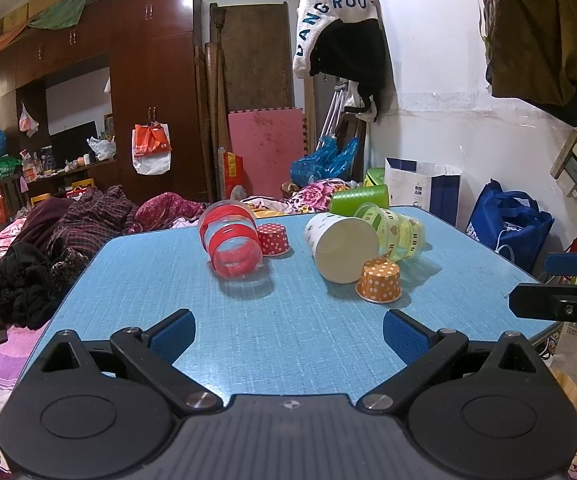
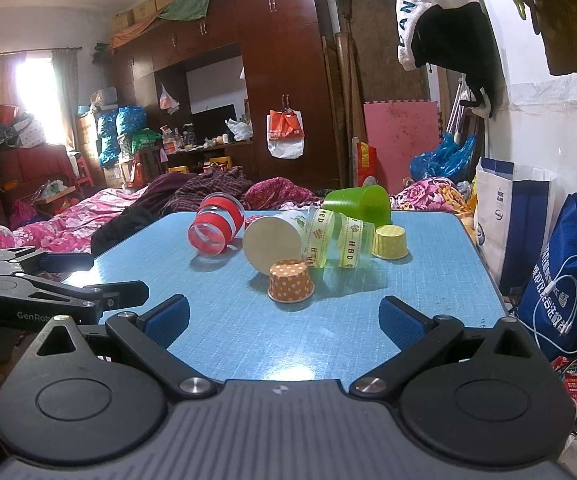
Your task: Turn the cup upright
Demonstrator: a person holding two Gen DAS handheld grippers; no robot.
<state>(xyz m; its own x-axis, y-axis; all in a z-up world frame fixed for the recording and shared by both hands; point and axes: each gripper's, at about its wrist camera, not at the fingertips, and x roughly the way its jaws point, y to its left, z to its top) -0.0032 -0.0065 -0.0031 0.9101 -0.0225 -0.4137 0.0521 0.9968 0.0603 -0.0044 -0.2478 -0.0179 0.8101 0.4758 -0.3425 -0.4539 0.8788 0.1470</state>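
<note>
- Blue laminate table [image 1: 136, 280] carries tipped cups; the clear red-banded plastic cup [image 1: 232, 242] lies on its side mid-table, needing righting.
- Left gripper [image 1: 288, 334] and right gripper [image 2: 284, 322] hover spread wide and empty near the table's front edge, likely readying an approach.

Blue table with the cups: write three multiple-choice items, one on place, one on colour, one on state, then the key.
1. Where is the orange dotted cup?
A. against the white paper cup
B. inside the green cup
C. off the blue table

2. The bands on the clear cup are:
A. blue
B. red
C. black

3. The right tongs are:
A. shut on a cup
B. open, holding nothing
C. out of view

Key: A, it sits at the paper cup's base; B, red bands show; C is wrong, B: fingers apart over bare table.
</note>
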